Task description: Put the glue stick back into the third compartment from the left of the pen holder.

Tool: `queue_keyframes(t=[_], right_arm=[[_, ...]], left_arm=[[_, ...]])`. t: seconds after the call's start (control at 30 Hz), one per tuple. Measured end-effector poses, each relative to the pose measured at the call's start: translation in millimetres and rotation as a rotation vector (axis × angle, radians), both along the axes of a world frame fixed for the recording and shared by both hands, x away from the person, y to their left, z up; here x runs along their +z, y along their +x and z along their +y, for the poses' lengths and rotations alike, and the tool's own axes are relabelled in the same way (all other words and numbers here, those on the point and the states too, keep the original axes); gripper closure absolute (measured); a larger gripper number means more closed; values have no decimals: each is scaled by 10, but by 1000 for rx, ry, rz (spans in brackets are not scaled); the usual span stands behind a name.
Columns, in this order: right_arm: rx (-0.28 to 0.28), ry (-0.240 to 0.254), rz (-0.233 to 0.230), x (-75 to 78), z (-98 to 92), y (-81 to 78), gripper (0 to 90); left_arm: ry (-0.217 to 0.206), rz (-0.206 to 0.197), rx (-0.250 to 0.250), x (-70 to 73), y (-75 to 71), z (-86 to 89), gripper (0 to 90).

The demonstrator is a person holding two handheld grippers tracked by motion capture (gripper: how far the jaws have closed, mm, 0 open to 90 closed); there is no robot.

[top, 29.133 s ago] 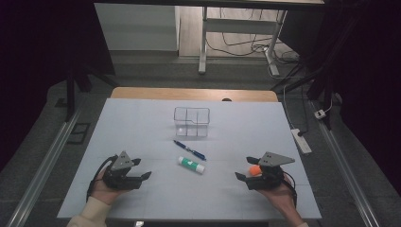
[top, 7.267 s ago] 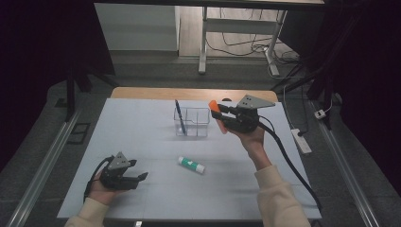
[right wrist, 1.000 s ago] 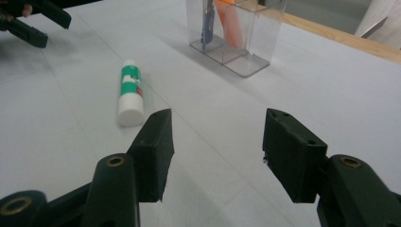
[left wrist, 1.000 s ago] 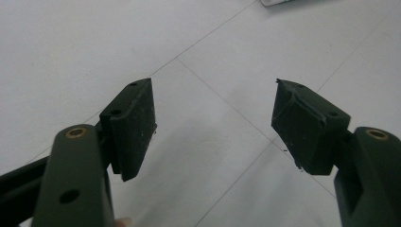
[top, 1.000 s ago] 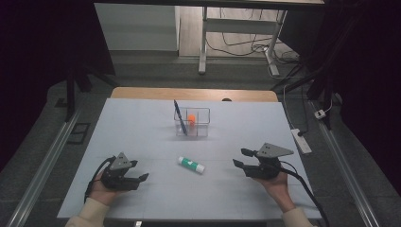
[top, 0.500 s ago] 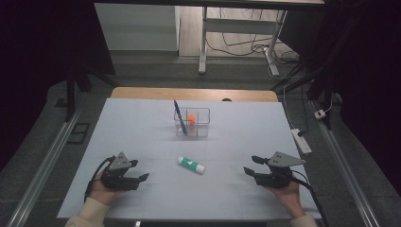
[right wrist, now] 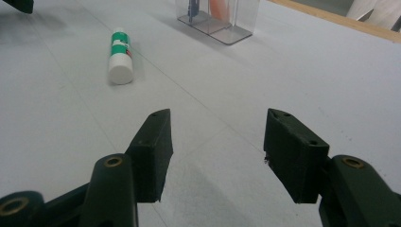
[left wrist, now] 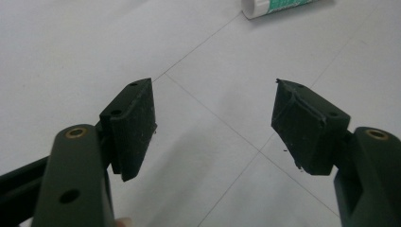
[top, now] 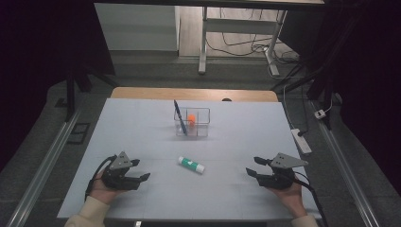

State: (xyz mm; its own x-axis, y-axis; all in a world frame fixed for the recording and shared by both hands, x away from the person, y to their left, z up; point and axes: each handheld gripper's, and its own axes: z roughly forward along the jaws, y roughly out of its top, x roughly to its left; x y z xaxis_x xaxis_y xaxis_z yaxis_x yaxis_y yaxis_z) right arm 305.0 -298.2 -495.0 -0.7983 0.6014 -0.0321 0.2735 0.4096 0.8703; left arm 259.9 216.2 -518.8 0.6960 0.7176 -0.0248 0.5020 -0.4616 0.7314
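A white and green glue stick [top: 191, 164] [right wrist: 119, 56] lies on its side in the middle of the white table [top: 236, 142]; its white end [left wrist: 279, 5] shows at the top of the left gripper view. Behind it stands a clear box [top: 192, 123] [right wrist: 218, 18] holding a blue pen [top: 179, 116] and an orange object [top: 191, 118]. My left gripper [top: 142, 170] [left wrist: 215, 118] rests low at the near left, open and empty. My right gripper [top: 252, 166] [right wrist: 217, 142] sits at the near right, open with nothing between its fingers.
A wooden strip [top: 189, 93] borders the table's far edge. A white power strip [top: 301, 140] lies off the right edge. Metal rails [top: 47, 161] run along both sides on the floor. Table legs and cables [top: 236, 42] stand beyond.
My right gripper has drifted rightward and toward the near edge. The left gripper, glue stick and box have stayed put.
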Motion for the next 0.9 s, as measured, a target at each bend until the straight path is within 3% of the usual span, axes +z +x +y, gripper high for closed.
queue_keyframes(t=[0.4,0.9], right_arm=[[0,3,4,-18,-4,3,421],[-14,9,5,-17,-72,26,420]], left_arm=[[1,-9,-27,63,31,-71,312],[-10,-18,-138,210,216,-281,308]])
